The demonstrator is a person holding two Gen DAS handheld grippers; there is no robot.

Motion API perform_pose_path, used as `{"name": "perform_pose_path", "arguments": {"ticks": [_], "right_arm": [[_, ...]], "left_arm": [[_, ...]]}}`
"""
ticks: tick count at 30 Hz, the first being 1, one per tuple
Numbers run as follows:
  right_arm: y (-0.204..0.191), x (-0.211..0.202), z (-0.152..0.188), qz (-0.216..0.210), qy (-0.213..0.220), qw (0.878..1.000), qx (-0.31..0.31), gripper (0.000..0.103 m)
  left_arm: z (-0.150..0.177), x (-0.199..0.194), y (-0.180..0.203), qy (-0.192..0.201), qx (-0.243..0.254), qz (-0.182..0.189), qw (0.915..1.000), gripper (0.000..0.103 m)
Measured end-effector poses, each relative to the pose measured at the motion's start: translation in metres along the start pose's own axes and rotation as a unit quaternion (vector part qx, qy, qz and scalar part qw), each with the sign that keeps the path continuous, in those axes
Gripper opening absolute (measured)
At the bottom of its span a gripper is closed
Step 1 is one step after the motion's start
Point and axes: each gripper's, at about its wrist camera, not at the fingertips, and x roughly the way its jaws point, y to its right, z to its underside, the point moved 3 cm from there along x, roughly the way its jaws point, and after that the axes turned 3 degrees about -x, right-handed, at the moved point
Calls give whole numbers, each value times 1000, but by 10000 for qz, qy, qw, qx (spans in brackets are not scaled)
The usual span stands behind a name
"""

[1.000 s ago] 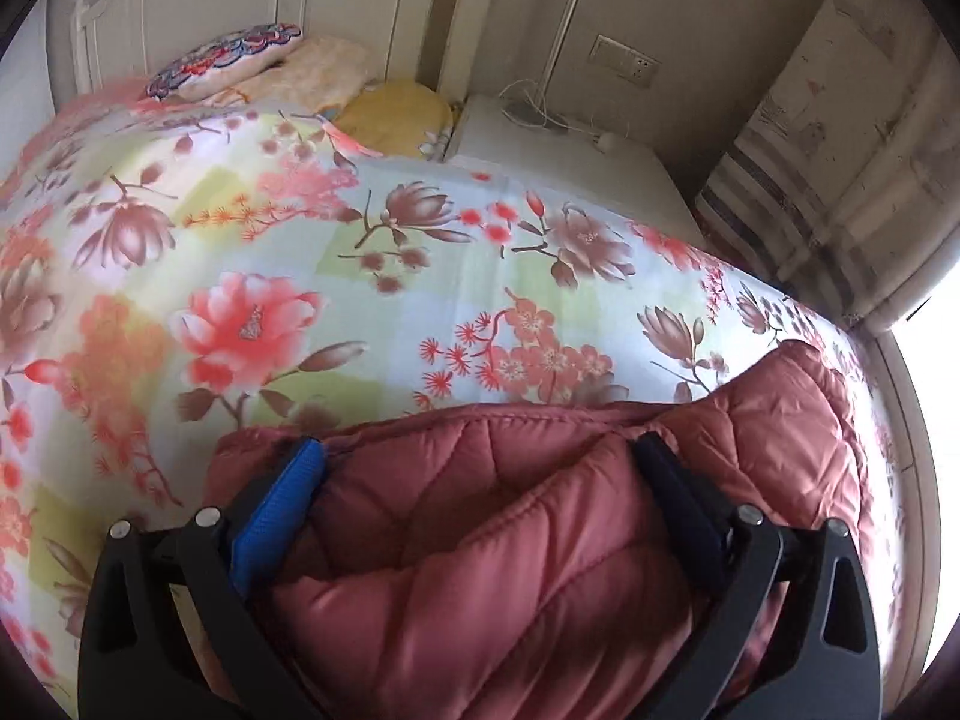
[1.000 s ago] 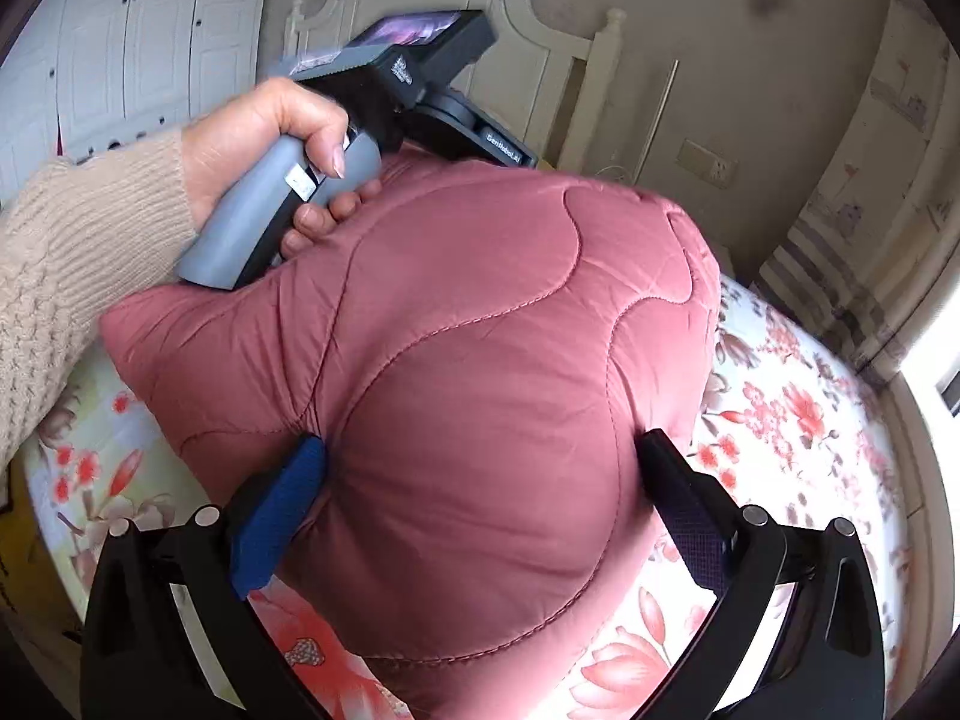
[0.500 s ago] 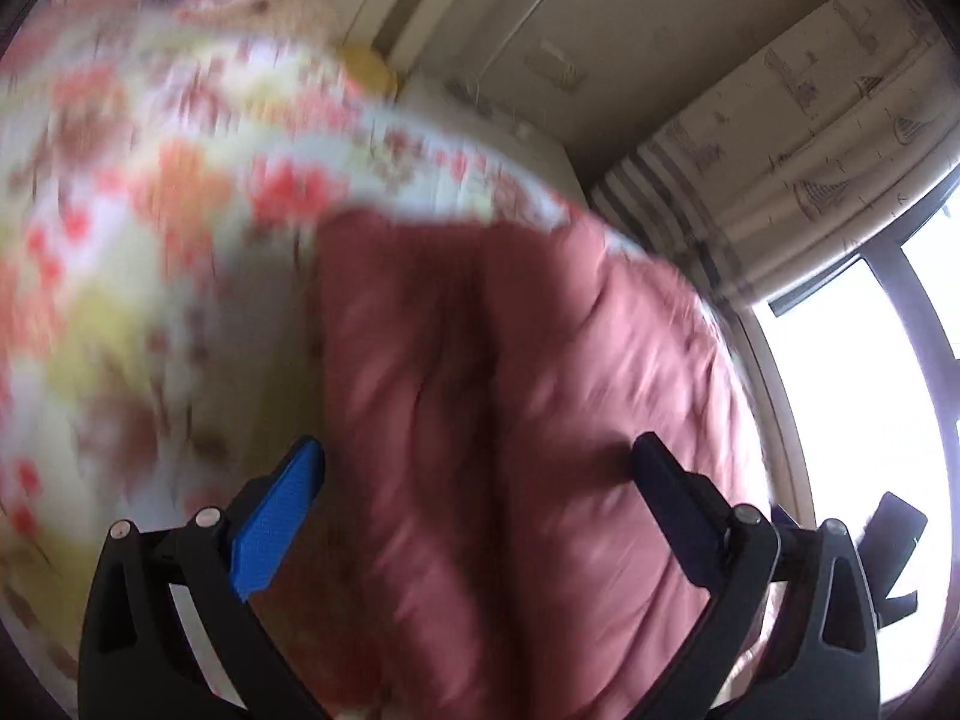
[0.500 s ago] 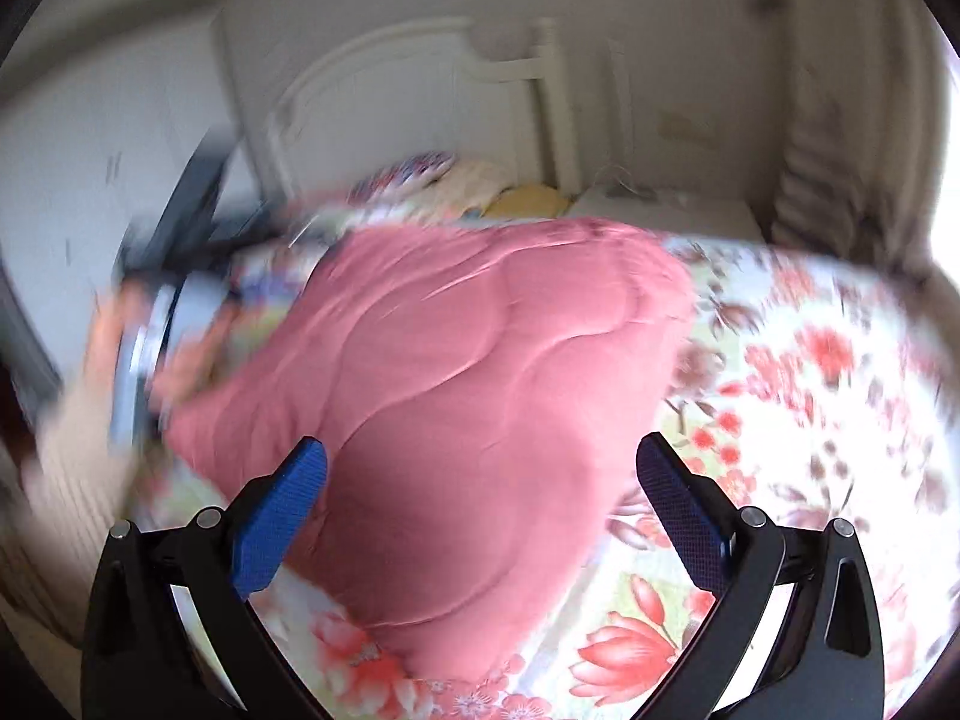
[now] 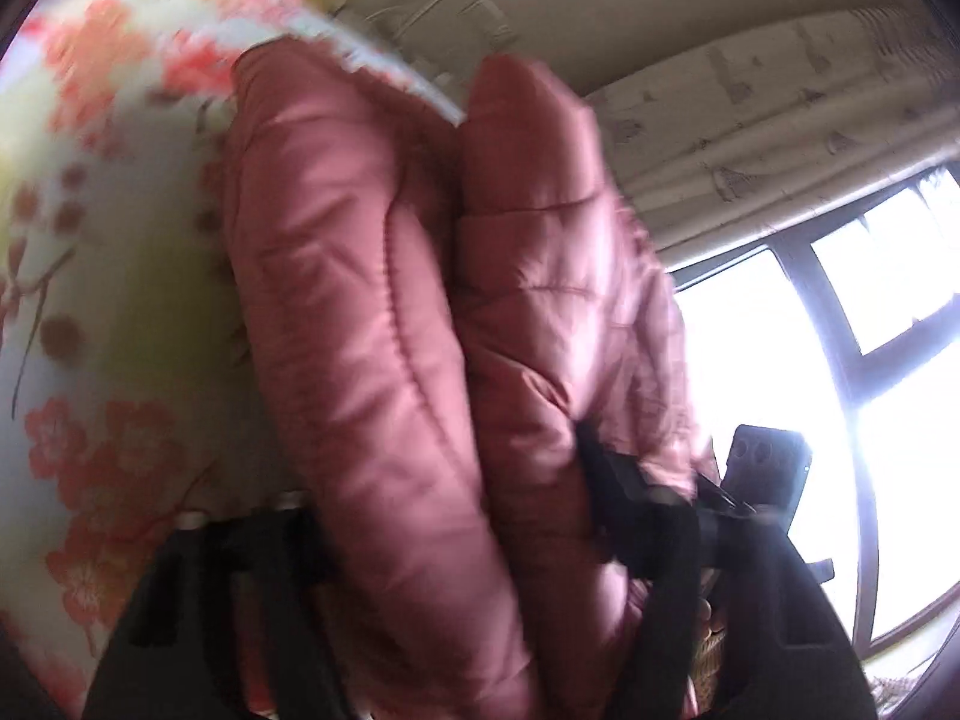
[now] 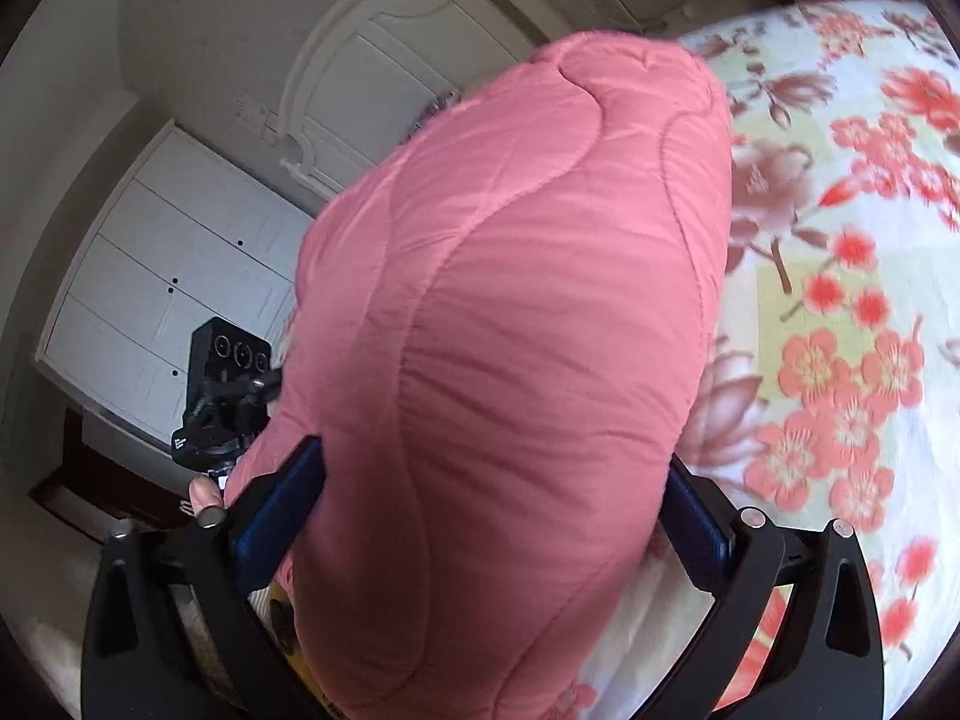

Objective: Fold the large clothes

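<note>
A pink quilted padded jacket [image 5: 384,324] is folded into a thick bundle and held up off the floral bed cover [image 5: 102,276]. My left gripper [image 5: 456,510] is shut on the bundle's lower end; the view is blurred and the left finger is mostly hidden behind fabric. In the right wrist view the same jacket [image 6: 516,360] fills the middle, and my right gripper [image 6: 486,498] is closed against both of its sides, blue pads [image 6: 282,498] pressing the fabric. The other gripper's camera head [image 6: 231,384] shows at the left.
The floral bed cover [image 6: 840,300] spreads to the right. A white headboard [image 6: 372,90] and white wardrobe doors [image 6: 168,294] stand behind. A bright window [image 5: 840,372] and pale curtain [image 5: 750,138] are on the other side.
Both grippers were open around the jacket lying on the bed; they have now closed on it, swung round and lifted the folded bundle.
</note>
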Motion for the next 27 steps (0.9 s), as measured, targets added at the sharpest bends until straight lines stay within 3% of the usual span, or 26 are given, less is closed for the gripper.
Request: {"name": "perform_pose_path", "arguments": {"ticks": [1, 6, 10, 13, 16, 17, 20, 23, 24, 26, 27], "right_arm": [[-3, -4, -1, 16, 153, 9998, -100, 81], [-8, -28, -3, 403, 673, 9959, -459, 72], [-12, -67, -29, 820, 1269, 9864, -648, 72], [-10, -91, -58, 1129, 1550, 9783, -785, 72], [16, -100, -85, 1435, 1467, 9755, -794, 73], [31, -96, -94, 1510, 1344, 9769, -687, 73], [82, -62, -96, 1977, 747, 9771, -238, 83], [90, -64, -87, 1954, 916, 9764, -89, 88], [81, -69, -87, 2148, 988, 9715, -184, 90], [38, -86, -93, 2928, 1430, 9432, -649, 95], [11, -94, -93, 3166, 1753, 9264, -1038, 95]], "left_arm": [[-1, 2, 10, 45, 143, -32, 9999, 50], [-20, 24, 70, 350, 907, -197, 9951, 44], [-57, 58, 107, 388, 976, 153, 9944, 45], [-79, 98, 111, 259, 768, 158, 9966, 46], [-82, 150, 84, -42, 505, -462, 9976, 51], [-82, 160, 81, 1, 417, -433, 9982, 57], [-77, 158, 74, 41, 148, -243, 9996, 60], [-77, 142, 86, 187, 477, -585, 9970, 62], [-78, 135, 91, 252, 539, -675, 9959, 62], [-83, 117, 100, 525, 575, -1010, 9918, 62], [-85, 103, 111, 911, 686, -1273, 9853, 61]]}}
